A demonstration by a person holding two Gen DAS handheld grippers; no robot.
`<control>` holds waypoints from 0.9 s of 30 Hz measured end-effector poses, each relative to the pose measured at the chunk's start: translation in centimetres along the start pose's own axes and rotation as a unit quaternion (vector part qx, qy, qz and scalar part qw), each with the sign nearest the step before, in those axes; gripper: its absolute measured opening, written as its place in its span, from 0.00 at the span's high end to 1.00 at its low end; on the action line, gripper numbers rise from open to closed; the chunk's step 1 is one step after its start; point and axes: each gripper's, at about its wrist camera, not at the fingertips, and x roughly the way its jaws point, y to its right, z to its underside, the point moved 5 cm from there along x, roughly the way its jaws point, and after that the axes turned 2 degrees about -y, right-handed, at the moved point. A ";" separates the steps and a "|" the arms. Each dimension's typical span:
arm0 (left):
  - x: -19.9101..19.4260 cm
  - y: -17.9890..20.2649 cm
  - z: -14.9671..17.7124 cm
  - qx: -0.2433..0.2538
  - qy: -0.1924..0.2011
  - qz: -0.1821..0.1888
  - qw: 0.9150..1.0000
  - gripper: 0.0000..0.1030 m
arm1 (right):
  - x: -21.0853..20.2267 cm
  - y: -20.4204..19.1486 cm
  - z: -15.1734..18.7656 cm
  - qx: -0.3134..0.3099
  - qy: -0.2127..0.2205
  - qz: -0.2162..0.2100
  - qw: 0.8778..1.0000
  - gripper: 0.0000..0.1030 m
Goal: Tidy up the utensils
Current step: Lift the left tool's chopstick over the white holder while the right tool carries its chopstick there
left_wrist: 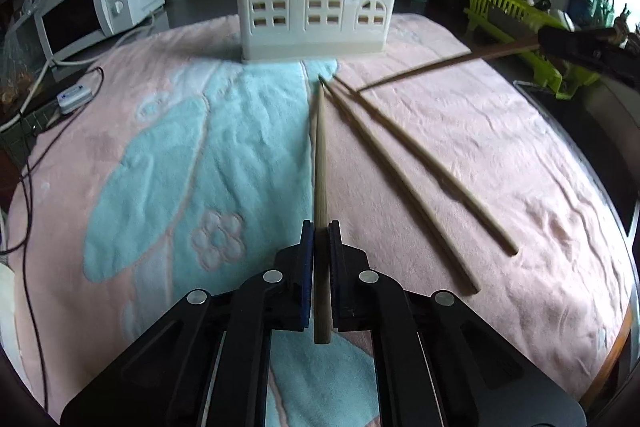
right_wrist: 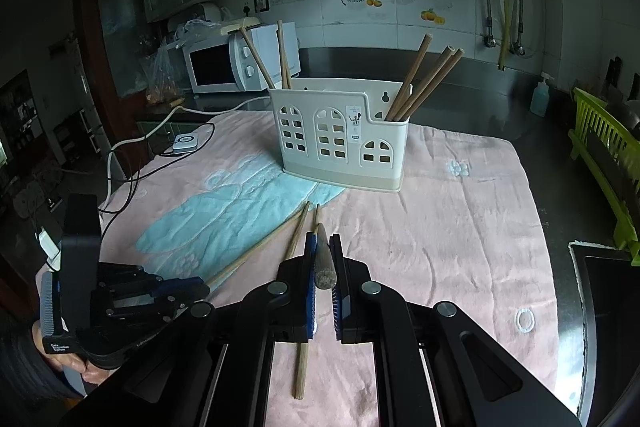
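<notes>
A cream utensil holder point(left_wrist: 314, 7) point(right_wrist: 344, 135) with arched window cut-outs stands at the far side of a pink and blue towel point(left_wrist: 480, 147) point(right_wrist: 460, 227). Several wooden chopsticks stand in its left and right compartments. My left gripper point(left_wrist: 321, 227) is shut on a chopstick point(left_wrist: 320, 155) that points at the holder, low over the towel. My right gripper point(right_wrist: 323, 241) is shut on another chopstick point(right_wrist: 324, 263), seen end-on; in the left wrist view it point(left_wrist: 448, 63) slants in from the right. Two loose chopsticks point(left_wrist: 404, 179) point(left_wrist: 432, 163) lie on the towel, one seen in the right wrist view point(right_wrist: 301, 307).
A white microwave point(left_wrist: 96, 7) point(right_wrist: 236, 63) with cables and a small white device point(left_wrist: 74, 99) sits at the left. A green dish rack point(left_wrist: 520, 19) point(right_wrist: 608, 155) stands at the right. A soap bottle point(right_wrist: 540, 99) stands on the dark counter behind.
</notes>
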 end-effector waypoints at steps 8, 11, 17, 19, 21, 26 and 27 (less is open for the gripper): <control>-4.7 -1.1 -4.6 -0.004 0.099 -0.010 0.995 0.95 | 0.0 -0.1 -2.1 0.000 0.009 -0.006 1.000 0.94; -5.7 -1.4 -6.2 -0.004 0.129 -0.010 0.992 0.95 | 0.2 -0.1 -3.1 -0.001 0.011 -0.008 1.000 0.94; -5.4 -1.9 -8.1 -0.006 0.139 -0.002 0.990 0.95 | 1.0 -0.2 -5.0 -0.006 0.007 -0.011 1.000 0.94; -5.3 -2.1 -8.7 -0.008 0.139 0.000 0.990 0.95 | 1.1 -0.3 -5.5 -0.010 0.007 -0.011 1.000 0.94; -5.6 -2.2 -9.5 -0.008 0.144 0.004 0.989 0.95 | 1.1 -0.3 -6.2 -0.015 0.008 -0.011 1.000 0.94; -6.5 -2.8 -12.0 -0.011 0.151 0.010 0.988 0.95 | 0.0 0.0 -8.7 -0.027 0.017 -0.004 0.999 0.94; -6.7 -3.0 -12.5 -0.014 0.152 0.013 0.988 0.95 | -0.4 0.1 -9.3 -0.030 0.019 -0.001 0.999 0.94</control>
